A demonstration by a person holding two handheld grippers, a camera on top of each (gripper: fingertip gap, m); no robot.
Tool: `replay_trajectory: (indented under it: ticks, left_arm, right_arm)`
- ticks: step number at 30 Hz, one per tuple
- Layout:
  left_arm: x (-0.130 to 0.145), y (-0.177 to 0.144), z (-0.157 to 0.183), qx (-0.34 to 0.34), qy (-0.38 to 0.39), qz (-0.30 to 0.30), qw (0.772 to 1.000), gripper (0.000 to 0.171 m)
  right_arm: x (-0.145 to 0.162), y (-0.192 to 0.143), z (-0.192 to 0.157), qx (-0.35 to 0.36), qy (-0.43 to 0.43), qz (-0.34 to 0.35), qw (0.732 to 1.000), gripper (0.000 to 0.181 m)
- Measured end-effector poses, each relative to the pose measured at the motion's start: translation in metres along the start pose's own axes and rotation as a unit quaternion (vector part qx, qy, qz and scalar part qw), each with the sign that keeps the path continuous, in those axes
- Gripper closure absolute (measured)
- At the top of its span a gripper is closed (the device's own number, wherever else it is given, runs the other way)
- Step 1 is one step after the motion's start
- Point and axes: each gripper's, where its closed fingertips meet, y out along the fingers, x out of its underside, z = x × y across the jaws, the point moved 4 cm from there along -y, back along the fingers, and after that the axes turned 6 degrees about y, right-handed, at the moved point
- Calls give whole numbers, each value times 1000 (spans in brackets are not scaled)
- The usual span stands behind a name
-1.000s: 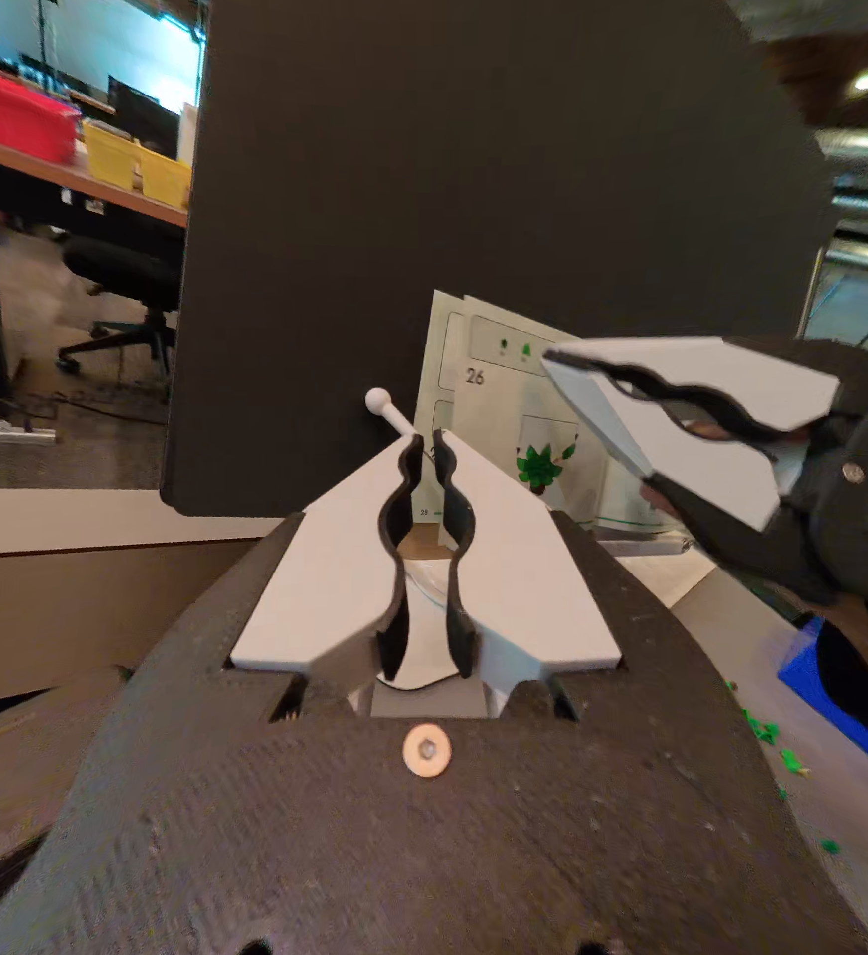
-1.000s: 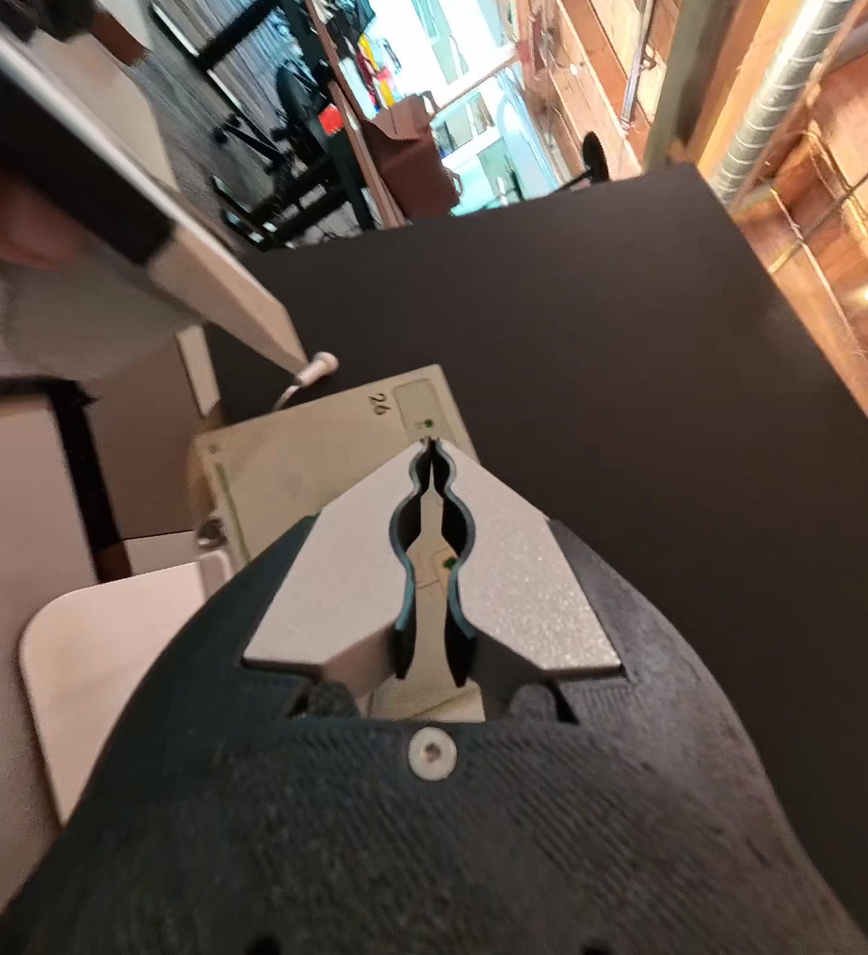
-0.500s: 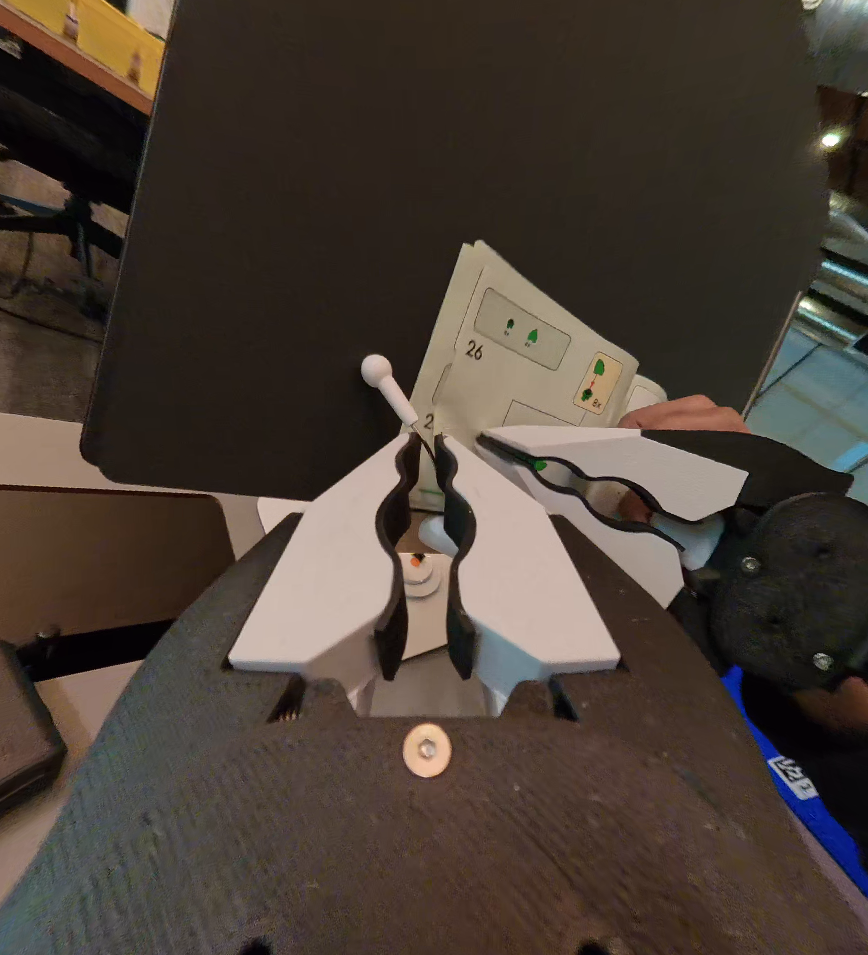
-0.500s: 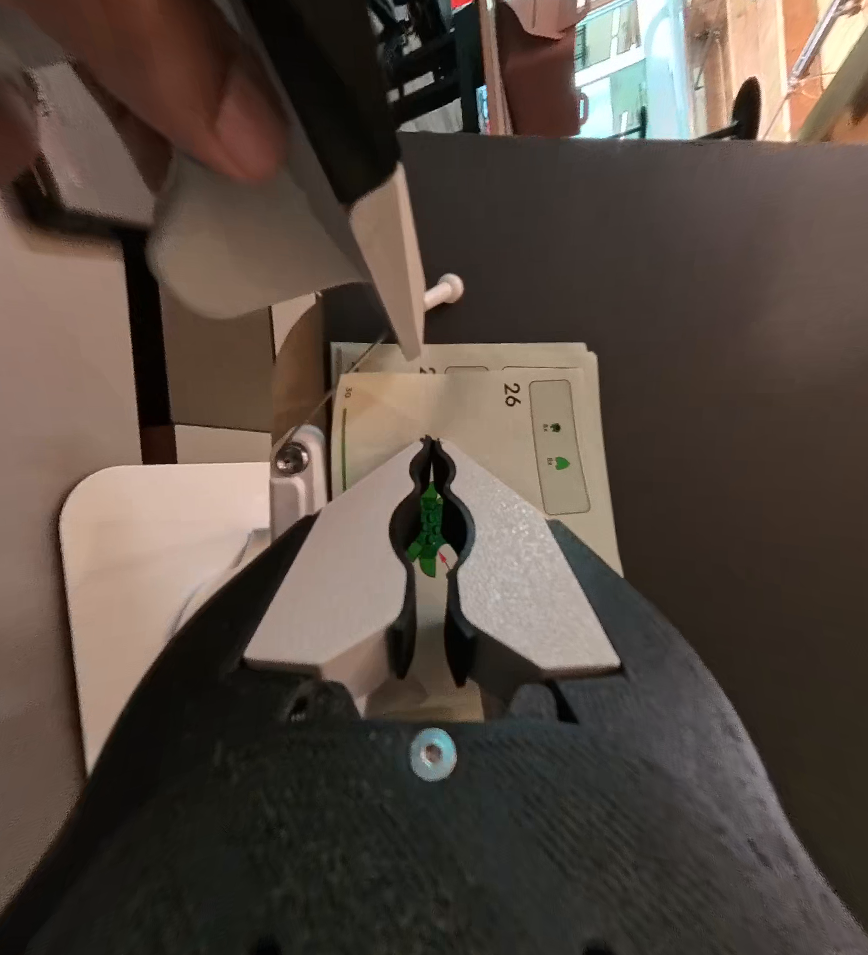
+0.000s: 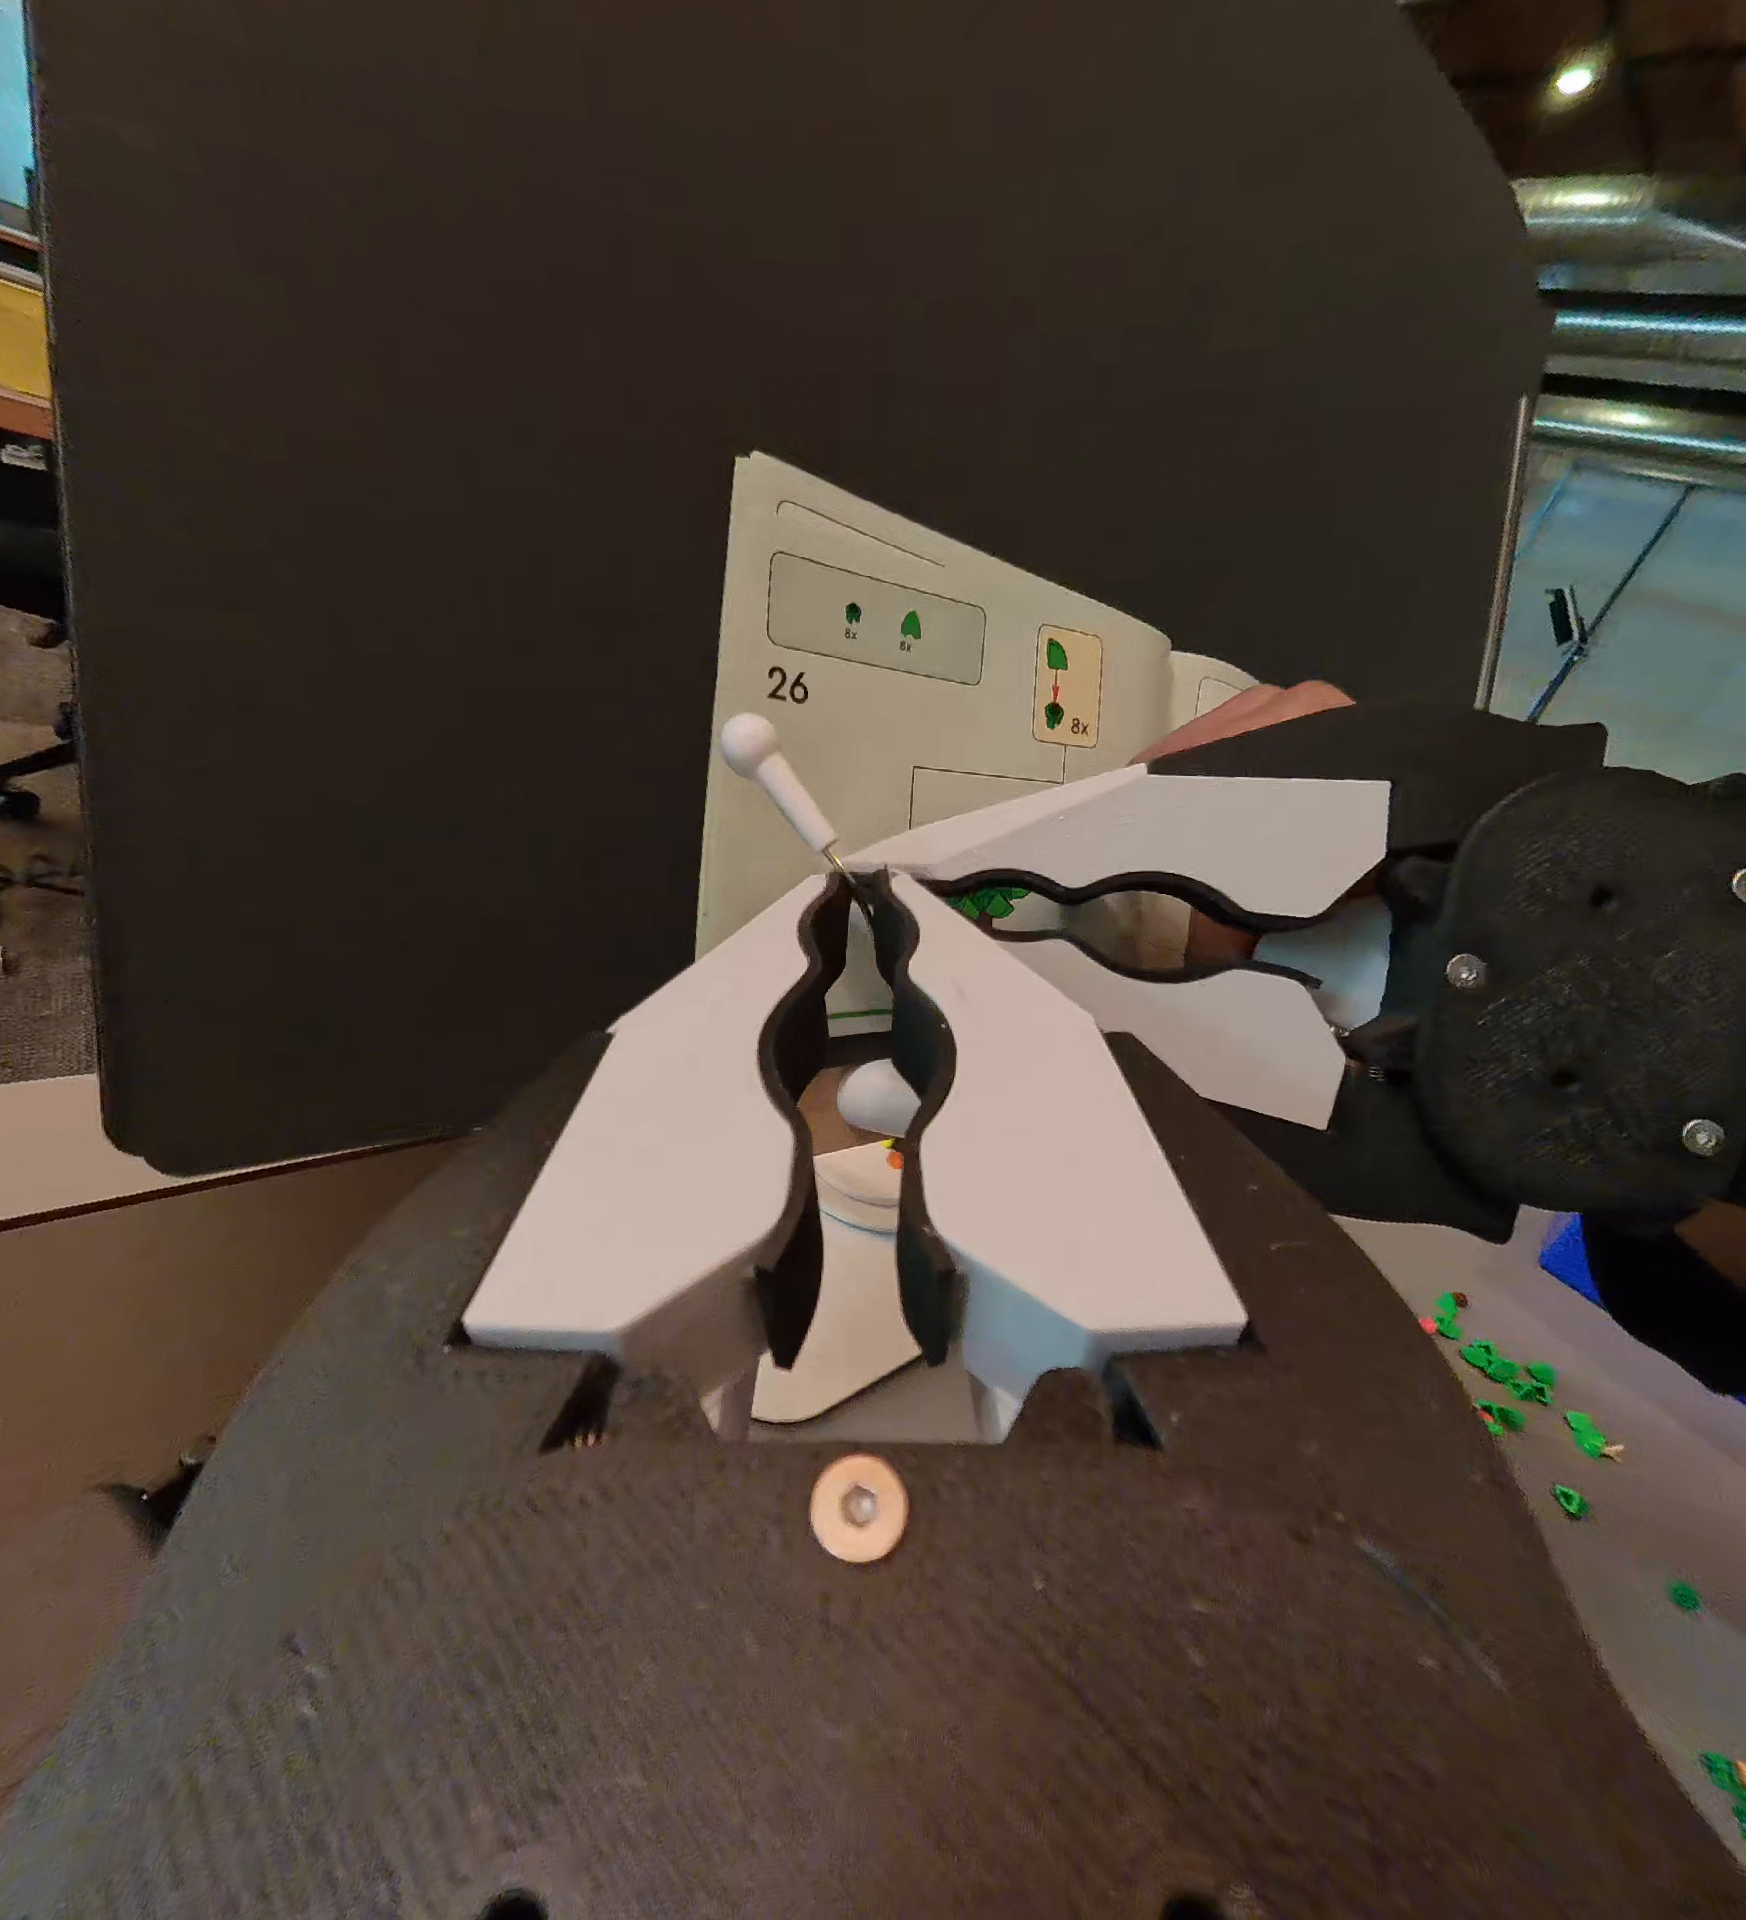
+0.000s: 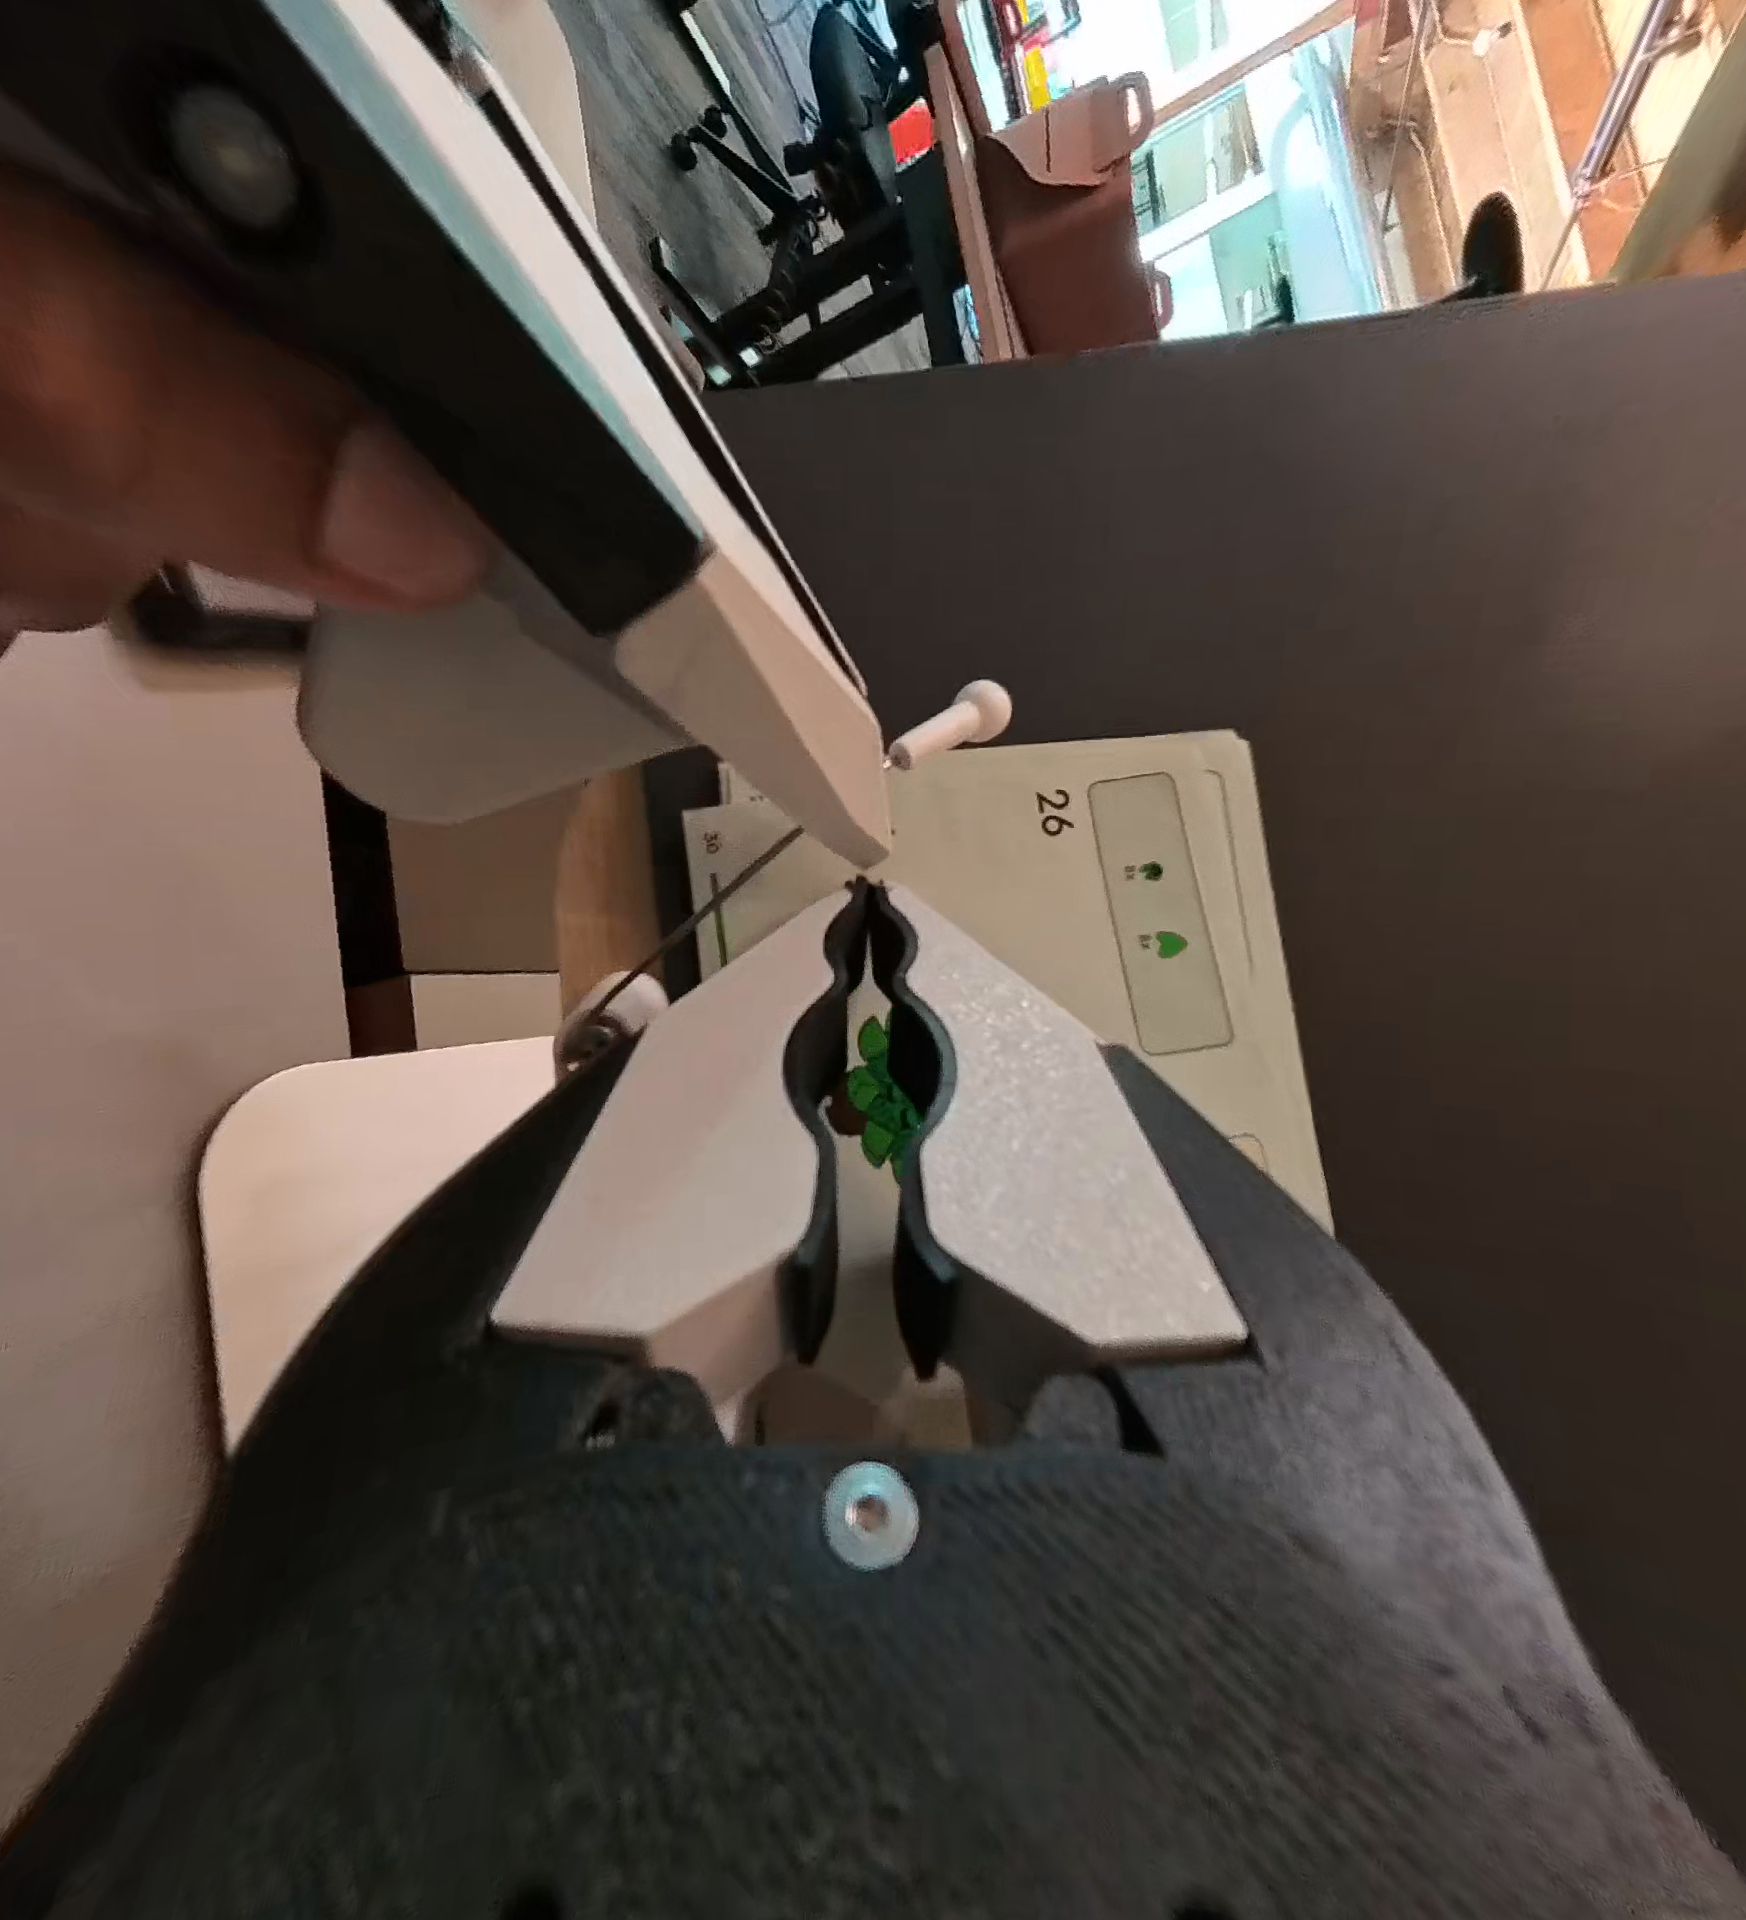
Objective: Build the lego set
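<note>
An open instruction booklet [image 5: 879, 665] stands on a white stand [image 6: 349, 1164] against a black board. The stand's thin wire page-holder has a white knob [image 5: 749, 740] at its end. My left gripper [image 5: 856, 881] is shut on this wire just below the knob. In the right wrist view the wire [image 6: 703, 914] runs from the left gripper [image 6: 864, 842] down to the stand. My right gripper [image 6: 866, 885] is shut, with its tips right against the left gripper's tips in front of the page. I see nothing between its pads. It also shows in the left wrist view [image 5: 900, 876].
Several small green Lego pieces [image 5: 1503, 1371] lie scattered on the table at the right, beside a blue object [image 5: 1575, 1257]. The black board [image 5: 433, 416] closes off the back. A person's hands hold both grippers. Both grippers' tips are close together, under 4 cm apart.
My right gripper has moved left and down until its tips meet the left gripper's tips at the wire. The left gripper has stayed shut on the wire.
</note>
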Motion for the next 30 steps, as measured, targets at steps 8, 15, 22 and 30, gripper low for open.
replay_trajectory:
  ticks: [8, 15, 22, 30]
  left_arm:
    - [3, 3, 3, 16, -12, -10, 1000, 170]
    - [2, 4, 5, 14, -3, -13, 1000, 171]
    - [1, 2, 11, -11, 70, -3, 997, 171]
    - [0, 3, 21, -47, 173, 6, 984, 171]
  right_arm:
    - [-15, -49, 41, 93, 68, 82, 990, 181]
    - [36, -76, 42, 82, 96, 7, 992, 181]
    - [44, -50, 24, 49, 76, -23, 996, 181]
    - [31, -35, 24, 40, 86, -10, 995, 181]
